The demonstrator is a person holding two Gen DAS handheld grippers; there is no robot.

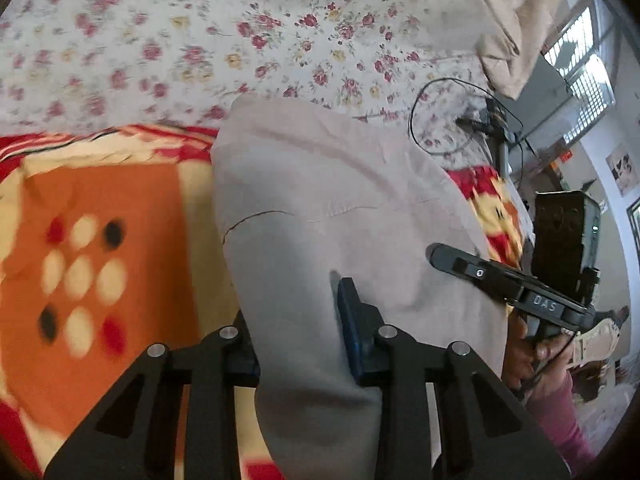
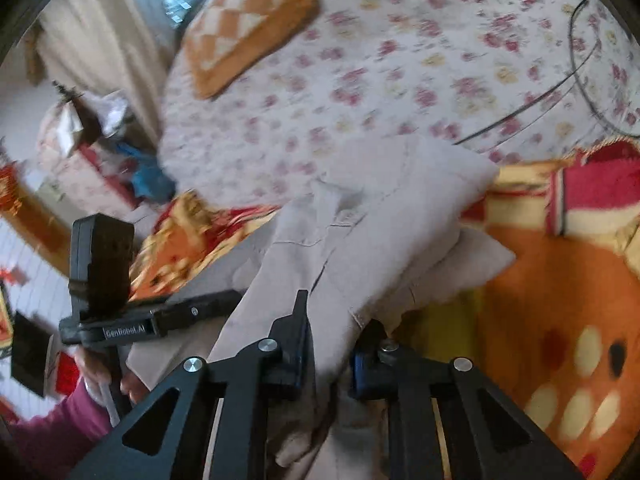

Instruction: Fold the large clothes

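A large pale beige garment [image 1: 340, 208] lies bunched on an orange and red patterned blanket [image 1: 120, 208]. My left gripper [image 1: 300, 344] is shut on a fold of it; the cloth fills the gap and hides the left pad. In the right wrist view the same garment [image 2: 380, 232] runs up between the blue pads of my right gripper [image 2: 332, 352], which is shut on its edge. Each gripper shows in the other's view: the right gripper [image 1: 444, 254] at the cloth's right side, the left gripper [image 2: 228, 300] at its left. A hand in a pink sleeve [image 1: 560, 420] holds each one.
The blanket lies on a bed with a floral sheet [image 1: 200, 40]. A black cable [image 1: 424, 120] and a small stand [image 1: 500, 136] rest on the sheet. An orange checked cushion [image 2: 248, 20] lies at the far end. Curtains, a window and clutter border the bed.
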